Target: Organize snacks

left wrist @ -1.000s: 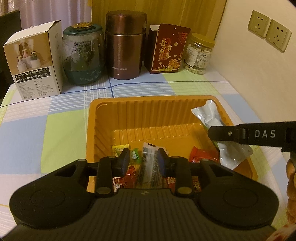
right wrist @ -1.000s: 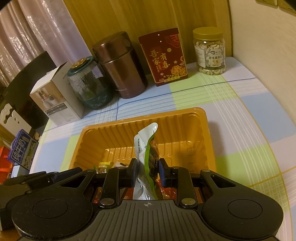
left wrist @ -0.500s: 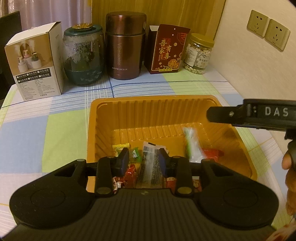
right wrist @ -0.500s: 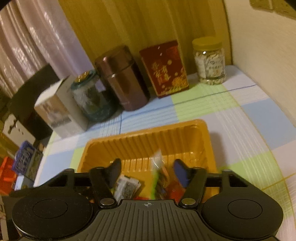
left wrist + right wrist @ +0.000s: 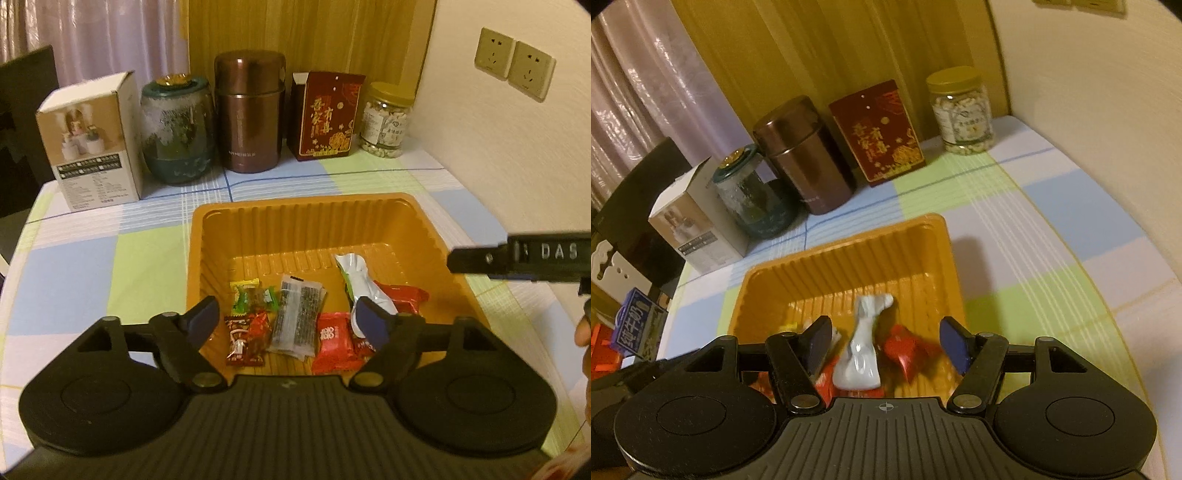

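Observation:
An orange plastic tray (image 5: 303, 201) on the checked tablecloth holds several wrapped snacks. My left gripper (image 5: 288, 317) hovers over the tray's near end, its jaws opening wide. A clear dark-speckled packet (image 5: 299, 317) lies loose on the tray floor below them, untouched by the pads. Around it lie a green candy (image 5: 251, 295), a red-brown candy (image 5: 247, 338) and red packets (image 5: 334, 343). A silver pouch (image 5: 356, 280) rests to the right. My right gripper (image 5: 886, 332) stands open above that silver pouch (image 5: 862, 354) and a red packet (image 5: 905, 350), holding nothing. Its black side (image 5: 517, 258) shows at the right.
Along the table's back stand a white box (image 5: 96, 140), a glass jar (image 5: 177, 133), a brown canister (image 5: 249, 114), a red box (image 5: 327, 116) and a jar of nuts (image 5: 386, 120). A wall with sockets (image 5: 515, 62) bounds the right side. A dark chair (image 5: 639, 206) stands at the left.
The left jaws let go of the clear packet, which now lies in the tray. The right jaws dropped the silver pouch into the tray. Both grippers pulled back and up.

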Motion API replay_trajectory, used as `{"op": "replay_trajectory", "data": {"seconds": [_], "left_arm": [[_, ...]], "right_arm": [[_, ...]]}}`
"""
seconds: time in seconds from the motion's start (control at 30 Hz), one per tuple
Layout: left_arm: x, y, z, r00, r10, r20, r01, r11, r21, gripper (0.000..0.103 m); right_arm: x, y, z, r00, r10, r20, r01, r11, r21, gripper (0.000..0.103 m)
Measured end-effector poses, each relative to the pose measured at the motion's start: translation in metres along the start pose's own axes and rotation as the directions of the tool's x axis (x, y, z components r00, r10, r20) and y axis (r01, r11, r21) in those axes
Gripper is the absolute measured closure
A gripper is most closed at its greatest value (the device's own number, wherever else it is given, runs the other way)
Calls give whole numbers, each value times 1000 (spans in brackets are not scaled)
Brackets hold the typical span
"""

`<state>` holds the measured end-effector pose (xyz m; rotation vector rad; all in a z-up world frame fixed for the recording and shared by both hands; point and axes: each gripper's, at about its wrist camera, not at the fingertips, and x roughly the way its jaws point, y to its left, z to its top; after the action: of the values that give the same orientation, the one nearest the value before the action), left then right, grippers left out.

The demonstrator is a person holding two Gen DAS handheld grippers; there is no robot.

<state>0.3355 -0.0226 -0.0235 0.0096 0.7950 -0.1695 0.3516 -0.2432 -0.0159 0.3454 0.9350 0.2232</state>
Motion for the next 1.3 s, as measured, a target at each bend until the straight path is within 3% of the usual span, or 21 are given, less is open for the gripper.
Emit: {"op": "replay_trajectory", "data": {"seconds": [0.37, 0.6, 0.9, 1.3], "left_arm": [[-69, -18, -27, 999, -3, 46, 5, 999, -43, 0], [-114, -31, -55, 998, 22, 64, -21, 999, -29, 0], [-160, -33, -97, 998, 45, 34, -42, 994, -104, 0], [-225, -40, -138, 992, 113, 57, -106, 988, -112, 0]], "right_arm": [[-63, 11, -45, 999, -36, -9, 36, 997, -66, 37], [-111, 14, -71, 999, -44, 19, 45, 997, -58, 36], [-164, 14, -108, 997, -54, 56, 57, 997, -53, 35], [-206, 33, -156, 997, -64, 52, 71, 985, -155, 35]]}}
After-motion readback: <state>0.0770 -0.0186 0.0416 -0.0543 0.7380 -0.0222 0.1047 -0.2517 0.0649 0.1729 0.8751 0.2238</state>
